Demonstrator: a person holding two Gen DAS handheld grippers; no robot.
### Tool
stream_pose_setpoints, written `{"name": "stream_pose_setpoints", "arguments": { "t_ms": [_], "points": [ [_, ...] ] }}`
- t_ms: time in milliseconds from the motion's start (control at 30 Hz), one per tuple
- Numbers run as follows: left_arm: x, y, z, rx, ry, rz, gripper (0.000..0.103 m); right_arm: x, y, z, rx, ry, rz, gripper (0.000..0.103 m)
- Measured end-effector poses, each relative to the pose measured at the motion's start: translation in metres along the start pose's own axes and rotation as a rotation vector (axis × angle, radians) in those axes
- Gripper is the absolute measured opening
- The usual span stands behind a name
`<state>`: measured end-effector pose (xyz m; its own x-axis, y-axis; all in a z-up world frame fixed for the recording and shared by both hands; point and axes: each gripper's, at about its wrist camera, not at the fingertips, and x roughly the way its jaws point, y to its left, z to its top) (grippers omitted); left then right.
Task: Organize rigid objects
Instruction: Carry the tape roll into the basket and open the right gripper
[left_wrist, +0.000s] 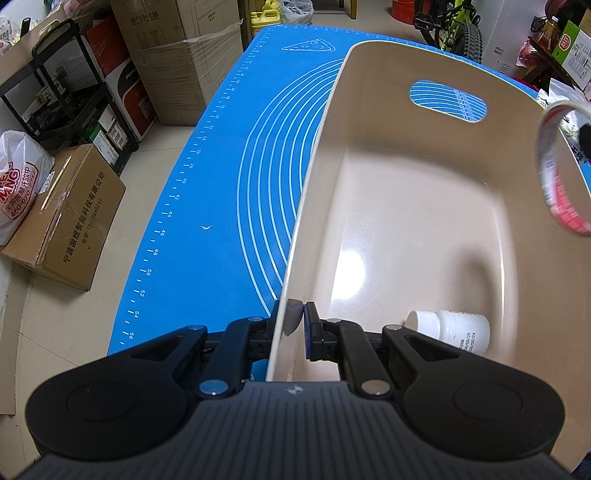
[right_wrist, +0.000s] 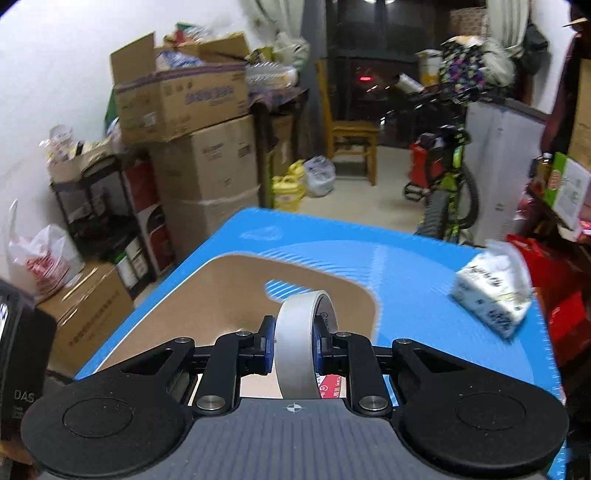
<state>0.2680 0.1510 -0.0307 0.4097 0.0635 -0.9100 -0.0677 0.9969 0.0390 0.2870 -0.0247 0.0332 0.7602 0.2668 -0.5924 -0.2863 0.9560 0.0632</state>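
Note:
A beige plastic basket (left_wrist: 369, 122) with a handle slot stands on the blue mat (left_wrist: 207, 206). My left gripper (left_wrist: 293, 325) is shut on the basket's near left wall. A small white bottle (left_wrist: 452, 330) lies inside on the basket floor. My right gripper (right_wrist: 293, 345) is shut on a roll of tape (right_wrist: 297, 343), held upright above the basket (right_wrist: 236, 291). The tape roll also shows blurred at the right edge of the left wrist view (left_wrist: 557, 166).
A tissue pack (right_wrist: 491, 295) lies on the mat to the right of the basket. Cardboard boxes (left_wrist: 70, 218) and a black shelf (left_wrist: 70, 96) stand on the floor to the left. A bicycle (right_wrist: 447, 184) stands beyond the table.

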Motion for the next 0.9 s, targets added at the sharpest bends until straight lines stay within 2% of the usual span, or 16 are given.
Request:
{"name": "stream_pose_setpoints", "arguments": {
  "t_ms": [233, 433, 600, 667, 733, 800, 900],
  "points": [
    [0.000, 0.000, 0.000, 0.001, 0.000, 0.001, 0.012, 0.020, 0.024, -0.013, -0.036, 0.080, 0.039, 0.030],
    [0.000, 0.001, 0.000, 0.001, 0.000, 0.001, 0.012, 0.040, 0.032, -0.030, -0.055, 0.196, 0.042, 0.030],
    [0.000, 0.001, 0.000, 0.000, -0.001, 0.001, 0.012, 0.046, 0.035, -0.042, -0.063, 0.253, 0.043, 0.031],
    [0.000, 0.001, 0.000, 0.000, 0.000, 0.001, 0.012, 0.043, 0.035, -0.044, -0.072, 0.242, 0.030, 0.042],
    [0.000, 0.000, 0.000, 0.001, 0.000, 0.002, 0.012, 0.039, 0.035, -0.042, -0.078, 0.226, 0.030, 0.061],
    [0.000, 0.001, 0.000, 0.001, 0.000, 0.002, 0.012, 0.029, 0.034, -0.040, -0.067, 0.196, 0.029, 0.069],
    [0.001, 0.001, 0.000, 0.000, 0.000, 0.001, 0.012, 0.015, 0.031, -0.033, -0.050, 0.159, 0.027, 0.072]
  ]
}}
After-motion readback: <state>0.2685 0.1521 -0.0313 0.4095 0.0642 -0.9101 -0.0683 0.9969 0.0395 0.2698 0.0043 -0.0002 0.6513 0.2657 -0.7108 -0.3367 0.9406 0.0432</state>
